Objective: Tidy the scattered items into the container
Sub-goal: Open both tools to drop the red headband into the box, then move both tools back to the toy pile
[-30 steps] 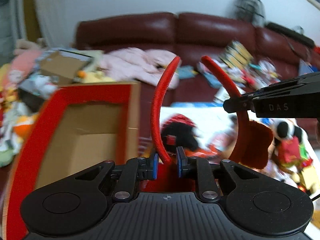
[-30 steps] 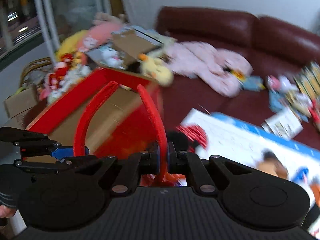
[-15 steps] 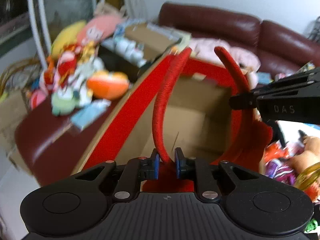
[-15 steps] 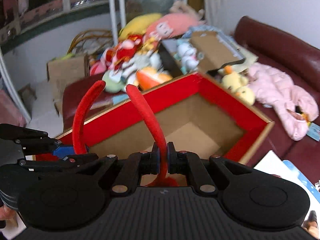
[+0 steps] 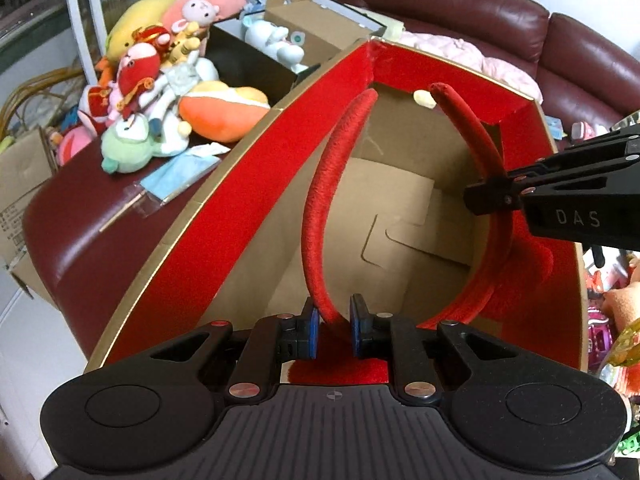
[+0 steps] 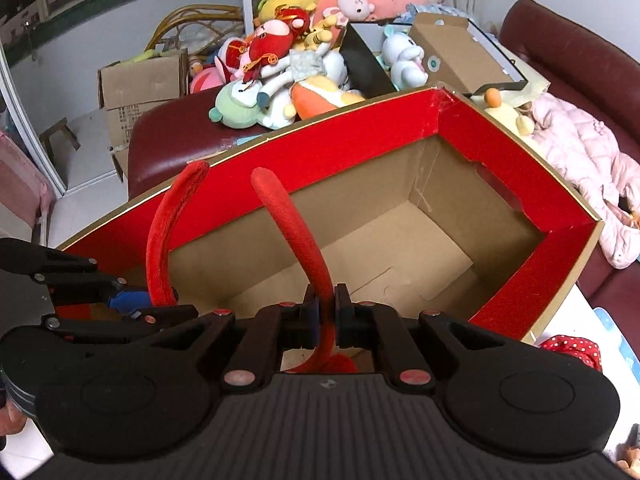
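A red fuzzy headband (image 5: 320,216) hangs over the open cardboard box with red inner rim (image 5: 256,184). My left gripper (image 5: 334,330) has its blue pads slightly parted around one arm of the headband. My right gripper (image 6: 326,320) is shut on the other arm (image 6: 298,236) of the headband. The right gripper also shows in the left wrist view (image 5: 560,204), and the left gripper shows in the right wrist view (image 6: 112,300). The box (image 6: 400,148) is empty inside, with a bare brown floor.
A pile of plush toys (image 5: 160,80) lies on the dark red sofa (image 5: 80,216) beyond the box. A black open box (image 6: 400,52) and a pink jacket (image 6: 580,160) sit behind. More toys (image 5: 612,308) lie to the right. A cardboard carton (image 6: 136,92) stands on the floor.
Both grippers have carried the headband left, from over the white mat to above the open box. The left gripper's pads have parted a little.
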`<move>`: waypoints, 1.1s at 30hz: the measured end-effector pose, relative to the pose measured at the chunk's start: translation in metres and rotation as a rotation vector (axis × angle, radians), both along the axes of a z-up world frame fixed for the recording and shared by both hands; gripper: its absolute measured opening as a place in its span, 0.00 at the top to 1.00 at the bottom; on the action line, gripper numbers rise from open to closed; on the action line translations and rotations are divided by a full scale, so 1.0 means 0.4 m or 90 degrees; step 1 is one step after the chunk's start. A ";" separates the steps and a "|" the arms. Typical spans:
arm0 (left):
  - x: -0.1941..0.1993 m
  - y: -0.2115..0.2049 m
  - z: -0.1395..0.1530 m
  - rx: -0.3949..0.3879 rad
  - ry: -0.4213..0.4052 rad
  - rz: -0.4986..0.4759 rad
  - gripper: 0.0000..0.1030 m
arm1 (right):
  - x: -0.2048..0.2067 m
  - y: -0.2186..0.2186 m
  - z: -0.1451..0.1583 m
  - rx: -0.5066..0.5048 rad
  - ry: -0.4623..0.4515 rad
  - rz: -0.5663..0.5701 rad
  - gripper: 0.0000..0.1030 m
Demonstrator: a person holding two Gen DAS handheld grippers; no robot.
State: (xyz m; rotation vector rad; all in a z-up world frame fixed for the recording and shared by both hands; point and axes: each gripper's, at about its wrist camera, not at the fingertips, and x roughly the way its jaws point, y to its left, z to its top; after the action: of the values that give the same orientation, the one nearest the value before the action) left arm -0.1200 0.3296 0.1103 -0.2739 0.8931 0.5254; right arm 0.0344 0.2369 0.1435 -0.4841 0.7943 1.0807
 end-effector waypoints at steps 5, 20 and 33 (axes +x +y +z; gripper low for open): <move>0.004 0.005 -0.013 0.000 0.013 0.006 0.87 | 0.006 0.009 -0.012 -0.004 0.013 0.009 0.90; 0.045 -0.042 0.016 0.071 0.014 0.008 0.11 | 0.066 -0.108 0.017 0.046 0.048 -0.034 0.31; 0.156 -0.233 0.076 0.101 -0.030 -0.114 0.11 | 0.159 -0.420 0.044 0.061 0.039 -0.178 0.24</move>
State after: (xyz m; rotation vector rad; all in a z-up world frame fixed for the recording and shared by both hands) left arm -0.0577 0.2363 0.1408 -0.0613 0.8170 0.4188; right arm 0.0980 0.0689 0.1612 -0.2504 0.8330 0.8716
